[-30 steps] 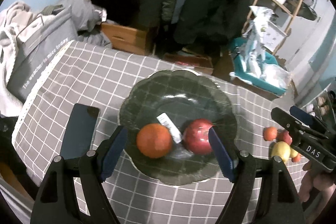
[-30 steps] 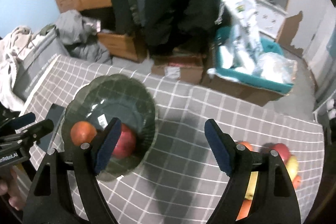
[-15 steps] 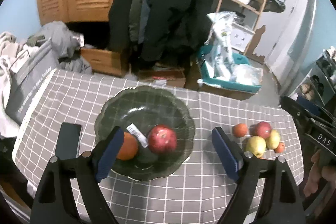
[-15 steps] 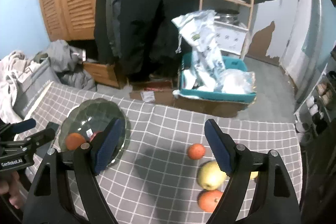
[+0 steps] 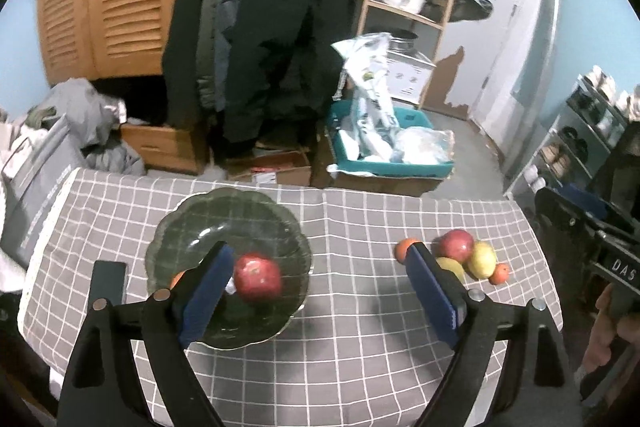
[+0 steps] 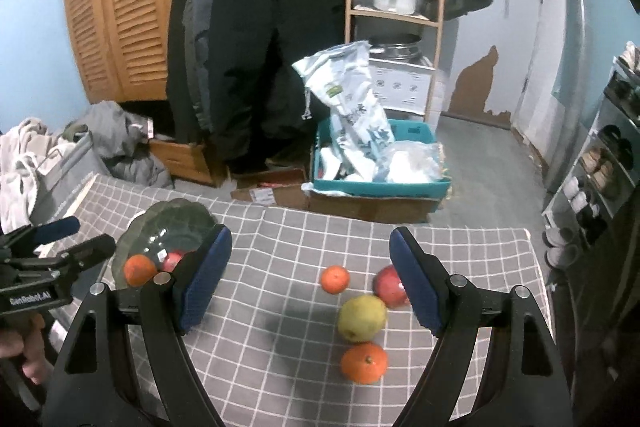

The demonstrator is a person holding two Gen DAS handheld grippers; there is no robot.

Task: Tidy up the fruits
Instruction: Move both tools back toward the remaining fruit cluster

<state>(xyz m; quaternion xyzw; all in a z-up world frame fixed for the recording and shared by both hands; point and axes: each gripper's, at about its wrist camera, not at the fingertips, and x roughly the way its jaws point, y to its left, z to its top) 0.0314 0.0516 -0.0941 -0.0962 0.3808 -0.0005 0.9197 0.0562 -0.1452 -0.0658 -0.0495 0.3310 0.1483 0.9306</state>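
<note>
We see both claws raised above the counter (image 5: 360, 347), each empty and tilted downward. The left claw (image 5: 320, 291) stands released; its jaws have just been opening, with nothing pressed between its pads, and the green plate (image 5: 240, 211) sits just beyond its left pad. On that plate lie a red apple (image 5: 257, 278), between the pads in view, and an orange (image 5: 176, 281) mostly hidden behind the left pad. The right claw (image 6: 310, 281) is likewise released, and the loose fruit lies between and just beyond its pads: a small orange (image 6: 335, 279), a second red apple (image 6: 390, 291) partly behind the right pad, a yellow-green pear (image 6: 362, 317) and a larger orange (image 6: 364, 363) nearest the claw.

We judge the chief risk to be rolling: the loose fruits are round and touch one another, so a pad nudging one may scatter the cluster toward the counter's edge. A second risk is collision, since the two claws work over one small counter and each appears at the margin of the other's view. A third is bruising, should the jaws close hard on the pear. A fruit dropped onto the plate may also knock the two already there.
</note>
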